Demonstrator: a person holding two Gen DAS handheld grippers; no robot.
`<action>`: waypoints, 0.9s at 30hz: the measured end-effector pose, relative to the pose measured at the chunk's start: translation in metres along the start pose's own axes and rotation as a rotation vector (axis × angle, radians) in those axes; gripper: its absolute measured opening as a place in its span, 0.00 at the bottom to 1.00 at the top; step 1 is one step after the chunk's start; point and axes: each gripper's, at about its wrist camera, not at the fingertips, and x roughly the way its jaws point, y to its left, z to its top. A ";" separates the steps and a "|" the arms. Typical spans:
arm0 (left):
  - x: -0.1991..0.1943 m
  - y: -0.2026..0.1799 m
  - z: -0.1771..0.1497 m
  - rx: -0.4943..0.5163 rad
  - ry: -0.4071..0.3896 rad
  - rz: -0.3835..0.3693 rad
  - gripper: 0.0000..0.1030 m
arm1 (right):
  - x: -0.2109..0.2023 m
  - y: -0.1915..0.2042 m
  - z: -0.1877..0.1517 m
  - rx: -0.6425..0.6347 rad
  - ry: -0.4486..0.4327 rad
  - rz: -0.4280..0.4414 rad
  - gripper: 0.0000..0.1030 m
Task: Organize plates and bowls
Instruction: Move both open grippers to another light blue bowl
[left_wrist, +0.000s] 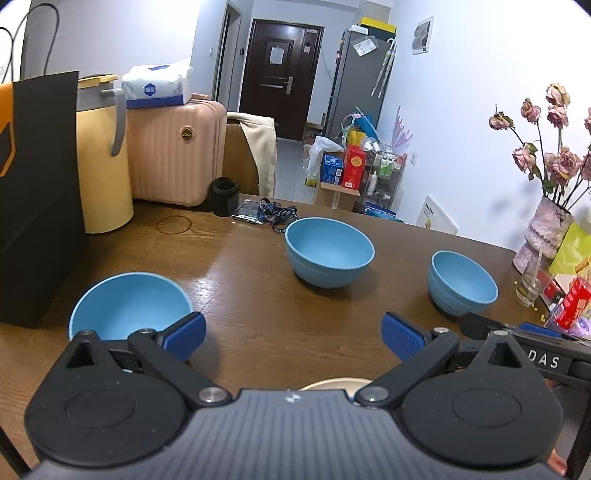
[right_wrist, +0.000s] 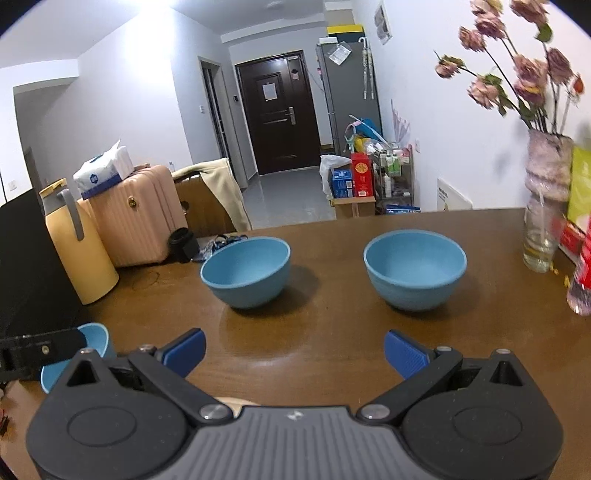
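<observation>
Three blue bowls stand upright on the brown wooden table (left_wrist: 258, 295). In the left wrist view the near left bowl (left_wrist: 129, 306) is just beyond my left finger, the middle bowl (left_wrist: 328, 251) is further back and the right bowl (left_wrist: 461, 282) is at the right. My left gripper (left_wrist: 293, 338) is open and empty above the table. In the right wrist view my right gripper (right_wrist: 294, 352) is open and empty, facing the middle bowl (right_wrist: 245, 271) and the right bowl (right_wrist: 414, 273). The left bowl (right_wrist: 94, 341) shows at the left edge behind my left gripper's finger. A pale plate rim (left_wrist: 336, 384) peeks under the left gripper.
A yellow thermos jug (left_wrist: 99, 155), a black bag (left_wrist: 37, 199), a pink suitcase (left_wrist: 173, 147) and a black cup (left_wrist: 224, 195) stand at the back left. A flower vase (right_wrist: 545, 199), a glass (left_wrist: 530, 286) and red packages (left_wrist: 570, 302) crowd the right edge.
</observation>
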 end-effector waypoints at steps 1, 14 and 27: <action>0.003 0.000 0.004 -0.010 0.005 -0.007 1.00 | 0.003 0.000 0.005 0.004 -0.001 0.011 1.00; 0.059 -0.003 0.057 -0.107 0.118 0.020 1.00 | 0.076 -0.007 0.071 0.058 0.039 0.139 1.00; 0.145 -0.003 0.100 -0.186 0.209 0.112 1.00 | 0.169 0.012 0.101 -0.089 0.119 0.068 1.00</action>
